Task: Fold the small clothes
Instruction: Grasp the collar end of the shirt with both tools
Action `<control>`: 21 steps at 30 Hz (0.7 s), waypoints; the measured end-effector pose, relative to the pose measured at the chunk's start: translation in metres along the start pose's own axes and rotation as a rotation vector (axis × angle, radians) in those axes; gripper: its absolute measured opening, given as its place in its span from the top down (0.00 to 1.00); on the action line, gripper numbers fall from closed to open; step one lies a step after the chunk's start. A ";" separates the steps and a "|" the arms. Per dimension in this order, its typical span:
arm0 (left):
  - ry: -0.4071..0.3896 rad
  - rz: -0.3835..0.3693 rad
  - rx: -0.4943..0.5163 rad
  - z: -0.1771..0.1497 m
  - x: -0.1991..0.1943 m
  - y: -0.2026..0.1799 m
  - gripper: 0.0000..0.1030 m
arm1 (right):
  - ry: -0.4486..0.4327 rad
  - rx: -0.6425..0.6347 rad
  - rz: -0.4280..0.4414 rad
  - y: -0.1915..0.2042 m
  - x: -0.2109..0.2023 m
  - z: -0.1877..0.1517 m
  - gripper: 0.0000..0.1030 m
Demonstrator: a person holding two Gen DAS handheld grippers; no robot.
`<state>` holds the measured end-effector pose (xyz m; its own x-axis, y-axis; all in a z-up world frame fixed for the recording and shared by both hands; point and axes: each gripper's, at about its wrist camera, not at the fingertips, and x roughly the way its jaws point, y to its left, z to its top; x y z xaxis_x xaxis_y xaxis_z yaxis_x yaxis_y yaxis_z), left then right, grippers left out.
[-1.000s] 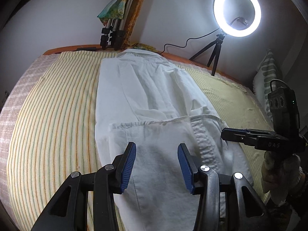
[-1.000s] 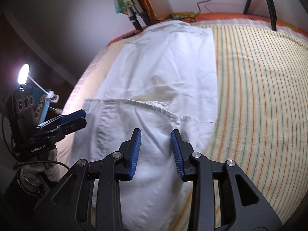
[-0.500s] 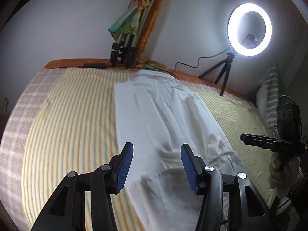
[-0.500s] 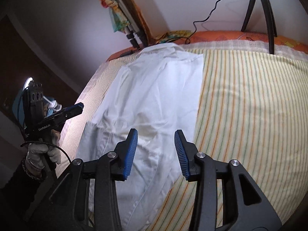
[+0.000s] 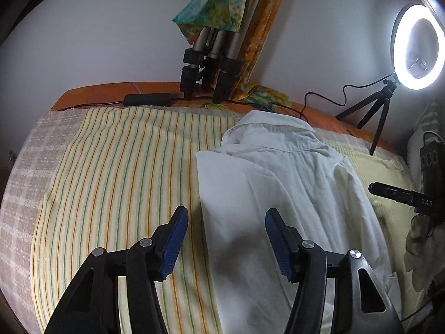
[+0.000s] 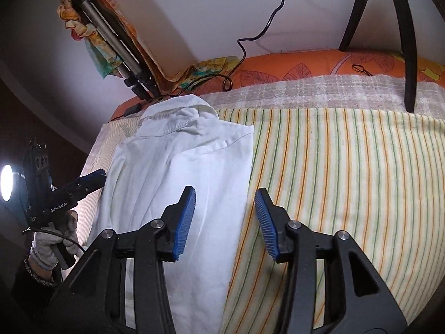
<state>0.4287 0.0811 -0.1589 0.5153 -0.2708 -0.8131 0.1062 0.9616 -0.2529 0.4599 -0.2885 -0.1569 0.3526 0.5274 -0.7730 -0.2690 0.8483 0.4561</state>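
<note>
White shirt (image 5: 281, 183) flat on striped bed (image 5: 116, 167), both grippers (image 5: 224, 239) (image 6: 224, 218) above, jaws just widened, empty.

You've got open striped sheet (image 5: 116, 167) left of the white shirt (image 5: 278, 183) and more bare stripes on its right in the right wrist view. Along the wall, watch the folded tripod (image 5: 211, 64), the ring light stand (image 5: 372, 111) and its trailing cable (image 6: 267, 22).

Both wrist views look steeply down, sharing the white shirt (image 5: 278, 183).
</note>
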 end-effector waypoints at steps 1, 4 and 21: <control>0.007 0.012 0.010 0.002 0.007 -0.001 0.39 | 0.005 -0.008 -0.012 0.000 0.007 0.003 0.49; -0.004 0.049 0.042 0.009 0.020 -0.006 0.35 | -0.012 -0.049 -0.050 0.003 0.021 0.012 0.49; -0.046 -0.027 -0.041 0.027 0.030 0.002 0.97 | -0.069 -0.001 0.015 0.000 0.027 0.029 0.93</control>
<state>0.4677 0.0762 -0.1698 0.5516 -0.2931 -0.7809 0.0864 0.9513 -0.2960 0.4952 -0.2733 -0.1654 0.4093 0.5422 -0.7339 -0.2757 0.8402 0.4669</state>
